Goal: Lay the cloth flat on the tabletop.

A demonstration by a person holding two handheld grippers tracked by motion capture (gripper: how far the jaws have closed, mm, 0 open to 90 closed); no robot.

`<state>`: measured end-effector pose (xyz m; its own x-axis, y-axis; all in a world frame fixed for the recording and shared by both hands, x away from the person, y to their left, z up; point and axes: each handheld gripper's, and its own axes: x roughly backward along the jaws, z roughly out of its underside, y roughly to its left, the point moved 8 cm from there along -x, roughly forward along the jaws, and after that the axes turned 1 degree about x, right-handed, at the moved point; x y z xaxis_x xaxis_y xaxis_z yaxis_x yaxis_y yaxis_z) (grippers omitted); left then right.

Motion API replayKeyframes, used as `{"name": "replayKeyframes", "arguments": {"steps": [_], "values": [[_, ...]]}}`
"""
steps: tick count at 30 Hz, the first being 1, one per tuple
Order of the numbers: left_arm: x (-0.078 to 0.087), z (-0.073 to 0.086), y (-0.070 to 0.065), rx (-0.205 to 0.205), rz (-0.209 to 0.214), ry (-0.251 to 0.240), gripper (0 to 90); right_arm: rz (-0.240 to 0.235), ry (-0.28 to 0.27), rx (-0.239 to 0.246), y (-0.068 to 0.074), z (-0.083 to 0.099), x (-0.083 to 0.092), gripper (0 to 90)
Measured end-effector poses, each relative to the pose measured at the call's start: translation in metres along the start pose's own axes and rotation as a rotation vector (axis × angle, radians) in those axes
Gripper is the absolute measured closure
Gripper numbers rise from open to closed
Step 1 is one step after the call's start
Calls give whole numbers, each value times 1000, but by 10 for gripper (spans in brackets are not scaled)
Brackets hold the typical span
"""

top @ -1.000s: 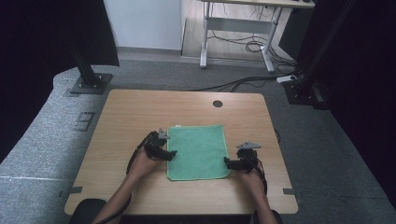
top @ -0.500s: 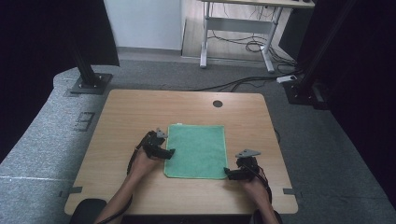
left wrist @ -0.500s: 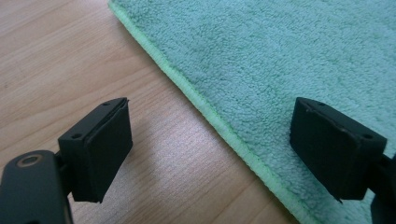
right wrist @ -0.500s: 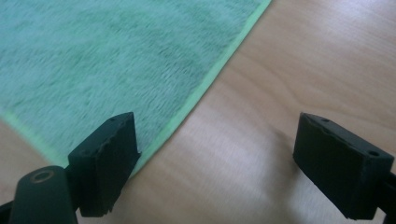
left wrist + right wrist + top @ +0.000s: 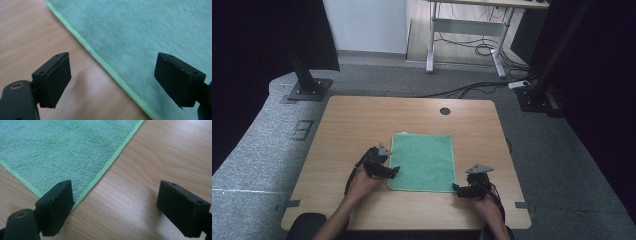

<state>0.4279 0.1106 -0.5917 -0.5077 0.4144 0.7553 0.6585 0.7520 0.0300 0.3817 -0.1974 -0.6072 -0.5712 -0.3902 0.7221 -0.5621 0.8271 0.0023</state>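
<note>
A green towel (image 5: 423, 161) lies flat on the wooden table (image 5: 362, 120). My left gripper (image 5: 393, 171) is open at the towel's left edge, near its front left corner. In the left gripper view, the open left gripper (image 5: 112, 80) straddles the towel's (image 5: 150, 32) light green hem, one jaw over wood and the other over cloth. My right gripper (image 5: 457, 189) is open at the towel's front right corner. In the right gripper view, the right gripper (image 5: 115, 205) is mostly over bare wood, and the towel (image 5: 62, 147) corner ends beside the left jaw. Nothing is gripped.
A round cable hole (image 5: 445, 111) is in the table's far side. Black stand bases (image 5: 309, 90) (image 5: 537, 97) sit on the grey floor beyond the table's far corners. A desk frame (image 5: 462, 30) and cables stand farther back. A person's forearms enter from the near edge.
My right gripper has drawn back toward the table's near edge, from the towel's right side to its front right corner. The left gripper has shifted slightly. The towel lies as before.
</note>
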Motion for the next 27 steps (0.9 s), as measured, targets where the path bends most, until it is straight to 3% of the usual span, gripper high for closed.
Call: {"name": "replayKeyframes", "arguments": {"steps": [4, 8, 17, 22, 27], "values": [[7, 21, -3, 7, 0, 25, 139, 3, -2, 3, 0, 0, 0, 132], [10, 29, -3, 45, 15, 12, 140, 3, -4, 2, 0, 0, 0, 129], [12, 30, 2, 41, -32, -4, 139, 5, -11, 9, -1, -4, -4, 122], [11, 33, 5, 72, -14, -10, 139, 7, -13, 17, 1, -6, -6, 124], [14, 31, 2, 59, -8, -14, 139, -9, -14, 4, 1, -6, -6, 140]]}}
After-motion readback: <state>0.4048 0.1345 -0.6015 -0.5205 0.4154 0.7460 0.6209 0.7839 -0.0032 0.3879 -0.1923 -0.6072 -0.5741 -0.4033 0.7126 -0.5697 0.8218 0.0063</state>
